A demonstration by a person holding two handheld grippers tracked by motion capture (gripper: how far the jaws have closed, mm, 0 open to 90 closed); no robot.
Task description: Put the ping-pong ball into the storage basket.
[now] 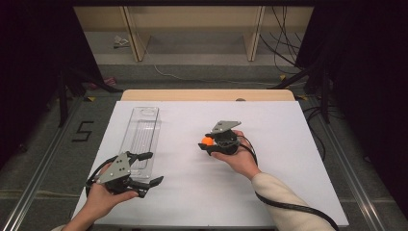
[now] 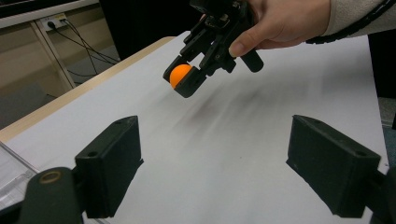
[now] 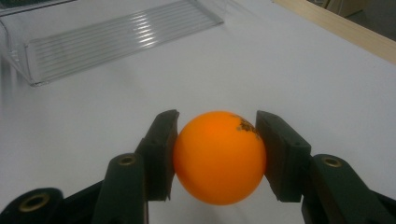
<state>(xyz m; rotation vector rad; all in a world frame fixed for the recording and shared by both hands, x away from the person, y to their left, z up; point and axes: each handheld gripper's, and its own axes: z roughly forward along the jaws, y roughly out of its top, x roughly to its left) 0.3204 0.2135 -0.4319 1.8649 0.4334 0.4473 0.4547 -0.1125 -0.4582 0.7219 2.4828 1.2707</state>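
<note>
Both grippers are matte black plastic: the left gripper [image 1: 146, 182] at seven o'clock on the table, the right gripper [image 1: 204, 143] near the centre. Each carries a grey three-cornered plate dotted with small screws, brass-ringed pivot holes, blocky square jaws. A black cable trails along the cream sleeve [image 1: 281, 199] at five o'clock.

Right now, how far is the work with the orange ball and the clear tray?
Done: the right gripper has closed on the orange ball and holds it above the white table. In hand: carrying it. Probably left: putting it into the clear tray, which looks empty. The left gripper waits open beside that tray.
</note>
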